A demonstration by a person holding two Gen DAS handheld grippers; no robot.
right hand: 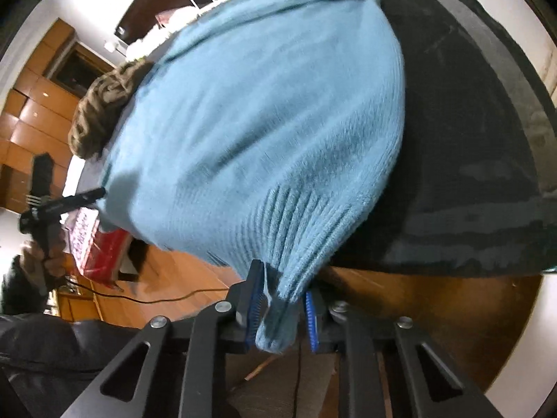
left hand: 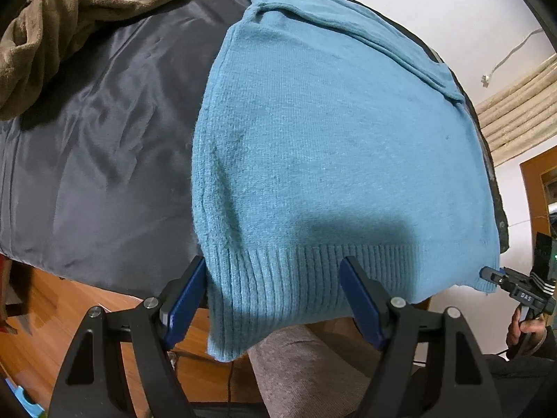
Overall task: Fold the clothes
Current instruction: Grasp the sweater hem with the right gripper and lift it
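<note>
A light-blue knitted sweater lies spread flat on a table covered with dark grey satin cloth, its ribbed hem hanging over the near edge. The left gripper, with black arms and blue pads, is spread wide, one finger just left of the hem's left corner, the other in front of the hem's middle; neither presses the knit. The right gripper pinches the hem's right corner, a bunch of knit caught between its blue pads. A crumpled brown fleece garment sits at the table's far left, well apart from the sweater. No containers hold anything here.
</note>
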